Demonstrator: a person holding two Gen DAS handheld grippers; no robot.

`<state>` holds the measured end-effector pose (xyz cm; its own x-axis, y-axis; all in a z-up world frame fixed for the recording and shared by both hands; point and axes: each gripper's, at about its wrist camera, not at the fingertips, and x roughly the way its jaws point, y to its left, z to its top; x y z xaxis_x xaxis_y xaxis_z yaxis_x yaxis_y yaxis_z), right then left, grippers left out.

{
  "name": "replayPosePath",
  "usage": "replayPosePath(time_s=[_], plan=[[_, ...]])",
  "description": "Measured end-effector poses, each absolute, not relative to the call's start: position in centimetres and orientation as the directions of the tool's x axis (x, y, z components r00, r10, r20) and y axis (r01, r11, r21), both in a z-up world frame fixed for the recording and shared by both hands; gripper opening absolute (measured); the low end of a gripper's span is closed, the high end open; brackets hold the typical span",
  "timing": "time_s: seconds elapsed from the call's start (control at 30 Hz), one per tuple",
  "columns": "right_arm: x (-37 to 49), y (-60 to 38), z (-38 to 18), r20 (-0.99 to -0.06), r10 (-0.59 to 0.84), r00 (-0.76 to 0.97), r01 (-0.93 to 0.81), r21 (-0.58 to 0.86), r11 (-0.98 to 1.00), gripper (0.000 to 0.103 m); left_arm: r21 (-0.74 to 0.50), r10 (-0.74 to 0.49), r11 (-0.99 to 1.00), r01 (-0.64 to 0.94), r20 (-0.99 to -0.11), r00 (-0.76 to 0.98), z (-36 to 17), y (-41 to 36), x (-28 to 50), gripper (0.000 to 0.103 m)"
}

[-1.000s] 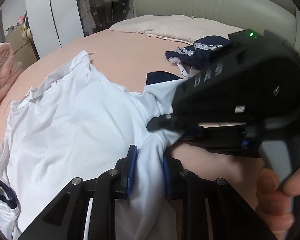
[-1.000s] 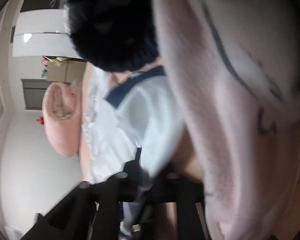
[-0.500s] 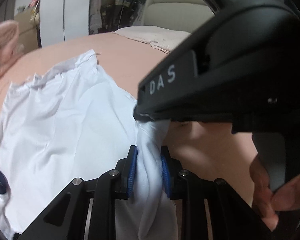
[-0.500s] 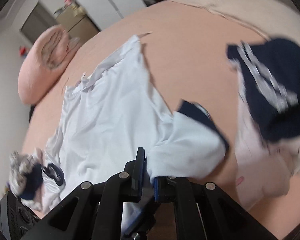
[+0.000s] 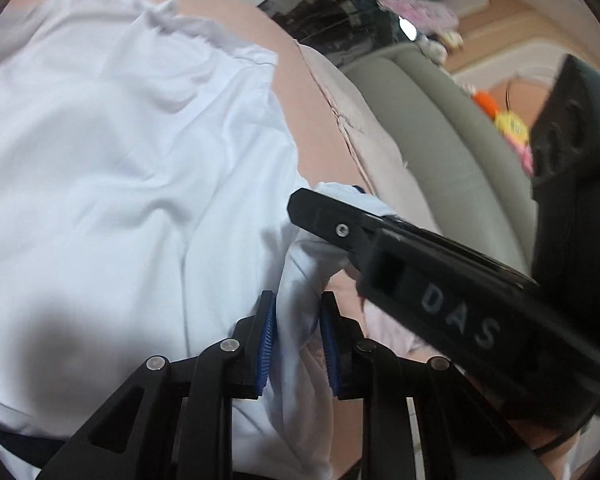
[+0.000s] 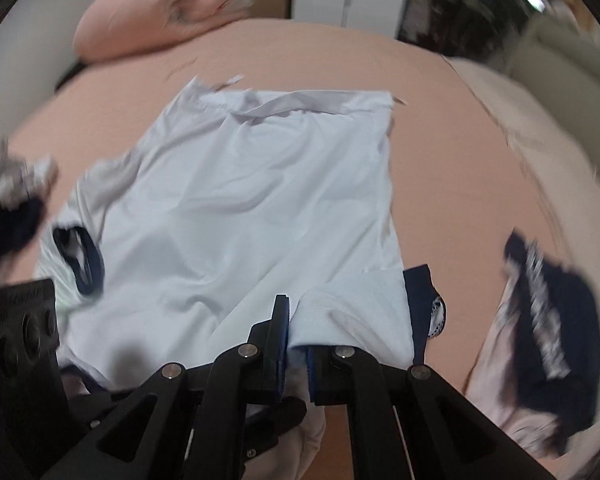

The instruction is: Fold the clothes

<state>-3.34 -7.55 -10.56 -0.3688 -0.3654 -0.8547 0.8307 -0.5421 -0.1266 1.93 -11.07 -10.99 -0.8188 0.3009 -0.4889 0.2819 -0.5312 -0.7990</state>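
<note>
A white shirt (image 6: pixel 252 208) with navy trim lies spread on the pink bed (image 6: pixel 460 152), hem at the far side. My right gripper (image 6: pixel 296 344) is shut on the shirt's near edge by the navy-cuffed sleeve (image 6: pixel 418 292). In the left wrist view my left gripper (image 5: pixel 296 336) is shut on a bunched fold of the white shirt (image 5: pixel 100 168). The other black gripper (image 5: pixel 432 276), marked DAS, crosses just above and right of it, its tip pinching the same cloth. The navy collar (image 6: pixel 80 256) shows at the shirt's left.
A navy and white garment (image 6: pixel 548 320) lies on pale pink cloth at the right. Another crumpled navy and white piece (image 6: pixel 8 208) sits at the left. A rolled pink quilt (image 6: pixel 160 8) lies at the far edge; a grey headboard (image 5: pixel 440 132) stands behind.
Both grippers have swung round while keeping hold of the shirt. The right wrist view now faces the shirt squarely; the sleeve that stuck out right now lies in against the body.
</note>
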Motion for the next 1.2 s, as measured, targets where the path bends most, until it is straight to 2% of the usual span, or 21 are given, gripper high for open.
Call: replayPosePath(time_s=[0.13,0.4,0.57,0.67,0.77,0.87,0.93,0.97,1.0,1.13,1.2], plan=[[-0.2,-11.8,-11.9,-0.856,-0.225,-0.465,0.859,-0.374,-0.35,0.004,-0.828,0.313,-0.491,0.27,-0.457,-0.833,-11.6,-12.2,1.8,0.018],[0.8,-14.4,-13.3,-0.91,-0.19,-0.368,0.927,-0.346,-0.142,0.007,-0.874,0.28,-0.408,0.263,-0.394,-0.876,-12.5,-11.8,2.9,0.018],[2.5,-14.0,-13.3,-0.873,-0.16,-0.462,0.887,-0.46,-0.049,0.009,-0.889,0.245,-0.375,0.26,-0.366,-0.897,-12.9,-11.1,3.4,0.018],[2.5,-13.9,-13.4,-0.876,-0.151,-0.459,0.889,-0.454,-0.069,0.024,-0.898,0.224,-0.356,0.258,-0.35,-0.91,-13.1,-10.6,3.7,0.018],[2.4,-13.1,-12.7,-0.869,-0.196,-0.454,0.891,-0.442,-0.103,0.028,-0.892,0.229,-0.364,0.268,-0.365,-0.902,-13.1,-10.7,3.1,0.018],[1.0,-11.3,-10.4,-0.871,-0.271,-0.41,0.903,-0.347,-0.253,0.036,-0.893,0.236,-0.356,0.276,-0.372,-0.898,-13.1,-11.0,2.7,0.018],[-0.3,-9.9,-8.5,-0.87,-0.335,-0.362,0.904,-0.241,-0.352,0.058,-0.892,0.242,-0.357,0.279,-0.377,-0.894,-13.1,-11.1,3.0,0.018],[-1.1,-8.9,-7.7,-0.864,-0.364,-0.348,0.898,-0.195,-0.395,0.064,-0.891,0.247,-0.356,0.281,-0.379,-0.892,-13.1,-11.1,3.0,0.018],[-1.8,-7.8,-6.8,-0.855,-0.394,-0.336,0.888,-0.149,-0.435,0.067,-0.891,0.252,-0.355,0.283,-0.382,-0.889,-13.1,-11.2,3.1,0.018],[-5.7,-2.5,-5.6,-0.837,-0.451,-0.309,0.785,0.043,-0.618,0.068,-0.891,0.267,-0.336,0.304,-0.4,-0.877,-12.7,-11.6,3.0,0.018],[-7.9,0.6,-6.1,-0.828,-0.495,-0.264,0.692,0.194,-0.695,0.068,-0.878,0.266,-0.351,0.324,-0.426,-0.865,-12.1,-11.8,2.7,0.019]])
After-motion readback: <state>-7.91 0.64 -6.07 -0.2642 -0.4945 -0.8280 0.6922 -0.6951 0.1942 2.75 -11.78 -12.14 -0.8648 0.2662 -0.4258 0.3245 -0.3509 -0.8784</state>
